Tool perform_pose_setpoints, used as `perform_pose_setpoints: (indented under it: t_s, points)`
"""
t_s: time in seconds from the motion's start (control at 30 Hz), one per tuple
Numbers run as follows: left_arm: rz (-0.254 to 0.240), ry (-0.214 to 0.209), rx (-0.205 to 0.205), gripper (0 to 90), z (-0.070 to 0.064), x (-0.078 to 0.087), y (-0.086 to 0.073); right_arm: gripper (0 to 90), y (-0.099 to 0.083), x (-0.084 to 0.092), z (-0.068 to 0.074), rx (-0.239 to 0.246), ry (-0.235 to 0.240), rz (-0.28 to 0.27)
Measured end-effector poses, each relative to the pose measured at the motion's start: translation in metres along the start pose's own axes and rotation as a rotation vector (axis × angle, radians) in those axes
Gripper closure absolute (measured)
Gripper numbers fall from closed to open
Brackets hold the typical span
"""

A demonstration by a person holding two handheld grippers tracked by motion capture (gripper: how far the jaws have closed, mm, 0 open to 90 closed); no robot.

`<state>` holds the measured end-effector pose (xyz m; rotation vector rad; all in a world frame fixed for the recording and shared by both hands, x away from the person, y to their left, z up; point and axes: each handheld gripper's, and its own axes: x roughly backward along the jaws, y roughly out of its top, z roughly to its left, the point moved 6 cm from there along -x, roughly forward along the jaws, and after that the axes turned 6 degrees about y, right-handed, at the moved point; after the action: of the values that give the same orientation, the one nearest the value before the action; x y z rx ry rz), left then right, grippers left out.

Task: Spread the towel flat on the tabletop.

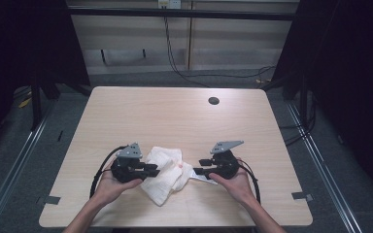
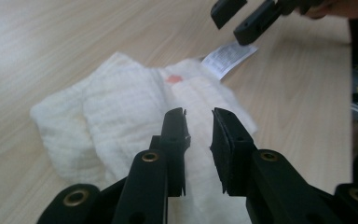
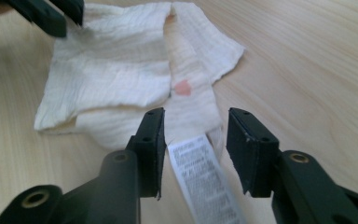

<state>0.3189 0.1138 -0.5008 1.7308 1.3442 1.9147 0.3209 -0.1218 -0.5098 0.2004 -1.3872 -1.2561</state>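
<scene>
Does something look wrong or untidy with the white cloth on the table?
The white cloth lies loosely folded and rumpled, with uneven edges. A small pinkish spot marks its middle strip; a stain or a print, I cannot tell. Its printed label sticks out flat between the open jaws of the right gripper. No tear is visible.

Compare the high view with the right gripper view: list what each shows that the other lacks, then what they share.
High view alone: the whole table with its round cable hole, the floor and cables beyond, the person's forearms, and the right gripper's grey plate.

Right gripper view alone: the printed text on the white care label lying between the right gripper's open fingers, and the cloth's crinkled weave.

Both: the white folded cloth with its small pink mark, the wood tabletop, and the left gripper at the cloth's far edge.
</scene>
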Motion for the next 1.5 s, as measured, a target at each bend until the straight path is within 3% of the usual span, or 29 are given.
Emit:
perform_pose_setpoints:
  t_s: [0.13, 0.2, 0.4, 0.57, 0.63, 0.7, 0.73, 0.83, 0.9, 1.0, 1.07, 1.13, 1.23, 1.4, 1.43, 1.5]
  points:
    - [0.038, 0.004, 0.028, 71.8, -0.003, -0.015, -0.01, 61.1, -0.001, -0.02, -0.013, -0.037, 0.014, 0.003]
    - [0.076, 0.006, 0.015, 68.2, -0.003, -0.021, -0.013, 62.3, -0.004, -0.031, -0.017, -0.031, 0.021, 0.012]
    - [0.087, 0.006, 0.032, 63.6, -0.001, -0.025, -0.017, 62.9, -0.006, -0.044, -0.017, -0.005, 0.006, 0.045]
    - [0.045, -0.005, 0.028, 60.5, -0.008, -0.015, -0.005, 63.7, -0.007, -0.043, -0.016, -0.002, 0.004, 0.055]
    - [0.012, 0.0, 0.019, 60.3, -0.012, -0.011, 0.002, 67.5, -0.007, -0.043, -0.014, 0.013, 0.008, 0.056]
    - [0.005, -0.031, 0.008, 61.6, -0.017, -0.011, 0.009, 76.2, -0.007, -0.044, -0.012, 0.016, 0.009, 0.061]
    - [0.013, -0.039, -0.017, 63.2, -0.02, -0.013, 0.011, 79.1, -0.007, -0.045, -0.012, 0.016, 0.003, 0.061]
    - [0.026, -0.05, 0.0, 65.0, -0.018, -0.027, 0.02, 85.3, -0.006, -0.045, -0.013, -0.013, 0.005, 0.051]
    - [0.028, -0.062, 0.01, 64.5, -0.018, -0.034, 0.023, 85.6, -0.005, -0.043, -0.013, -0.018, 0.008, 0.047]
    - [0.043, -0.045, -0.007, 60.6, -0.02, -0.052, 0.029, 86.0, -0.002, -0.037, -0.015, -0.027, 0.005, 0.02]
    - [0.051, -0.036, -0.019, 63.5, -0.019, -0.06, 0.03, 86.0, -0.001, -0.033, -0.016, -0.039, 0.004, 0.007]
    - [0.035, -0.039, 0.004, 65.8, -0.017, -0.065, 0.032, 86.1, -0.001, -0.03, -0.017, -0.039, 0.0, -0.003]
    - [0.048, -0.039, 0.0, 65.4, -0.018, -0.072, 0.033, 86.1, 0.0, -0.029, -0.016, -0.043, 0.0, -0.007]
    - [0.091, -0.004, -0.012, 62.9, -0.018, -0.081, 0.027, 86.0, -0.001, -0.031, -0.017, -0.038, 0.0, -0.002]
    - [0.076, -0.005, 0.009, 61.9, -0.018, -0.083, 0.026, 85.9, -0.001, -0.03, -0.018, -0.037, 0.0, -0.001]
    - [0.073, -0.014, 0.001, 59.5, -0.018, -0.084, 0.025, 85.9, -0.001, -0.03, -0.018, -0.038, 0.002, -0.003]
